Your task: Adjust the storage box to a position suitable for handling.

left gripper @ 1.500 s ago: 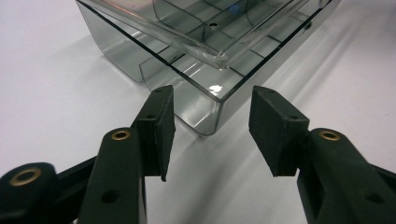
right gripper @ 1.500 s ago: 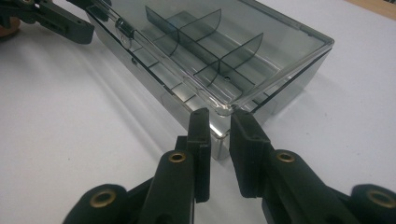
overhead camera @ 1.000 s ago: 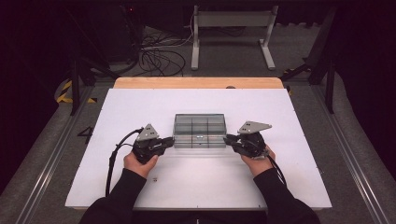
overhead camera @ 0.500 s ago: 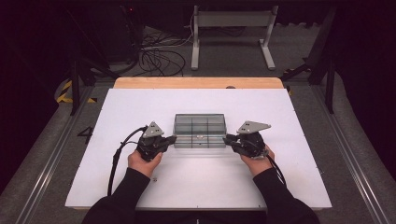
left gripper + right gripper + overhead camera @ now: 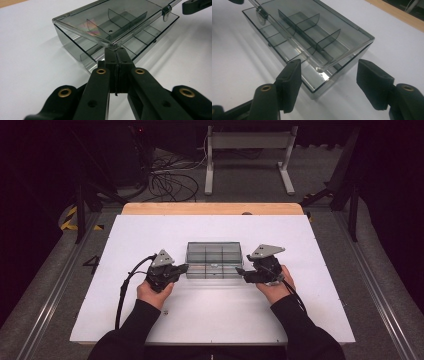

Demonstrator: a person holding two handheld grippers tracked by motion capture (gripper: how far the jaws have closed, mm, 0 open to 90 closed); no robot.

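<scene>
White table [image 5: 150, 320] bears smoky plastic box [image 5: 213, 260].

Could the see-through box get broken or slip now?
Maybe. The left gripper, shut, props up one corner of the lid; a slip might snap it down. The right gripper has just been opening around the box corner, pads apart, so the box could slide on the table.

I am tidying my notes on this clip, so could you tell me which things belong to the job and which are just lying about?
In the job: clear divided box, its lid, left gripper, right gripper.
Lying about: cables on the floor, metal stand.
</scene>
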